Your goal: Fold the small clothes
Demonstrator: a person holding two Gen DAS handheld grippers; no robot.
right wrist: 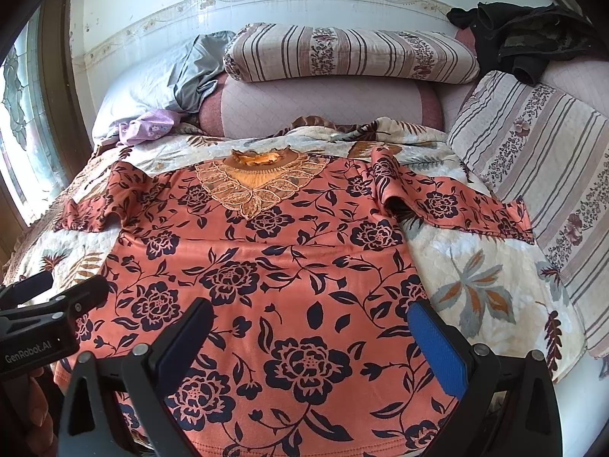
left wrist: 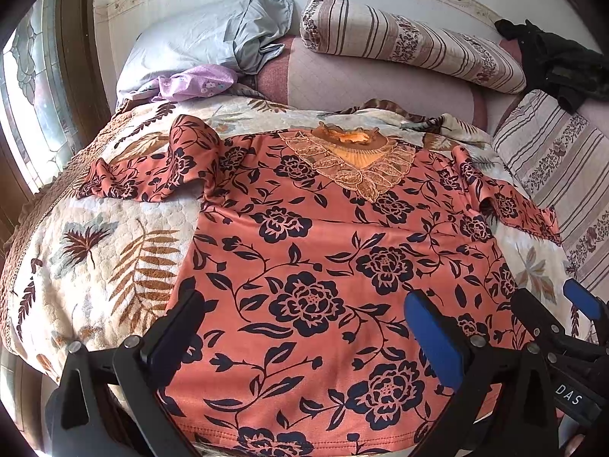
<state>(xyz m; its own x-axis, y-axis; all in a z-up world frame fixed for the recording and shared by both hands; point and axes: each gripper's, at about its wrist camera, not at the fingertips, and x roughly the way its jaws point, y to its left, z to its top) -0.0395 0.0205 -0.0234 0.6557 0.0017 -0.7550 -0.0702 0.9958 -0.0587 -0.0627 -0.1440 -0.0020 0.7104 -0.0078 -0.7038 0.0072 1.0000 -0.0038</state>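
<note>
While the left gripper (left wrist: 304,339) and right gripper (right wrist: 316,346) hover with jaws spread and empty over its hem, the salmon-orange, navy-flowered knit top (right wrist: 274,266) lies flat on the leaf-print quilt (right wrist: 475,285), probably soft, light and limp, best pinched at hem corners or sleeve edges.
</note>
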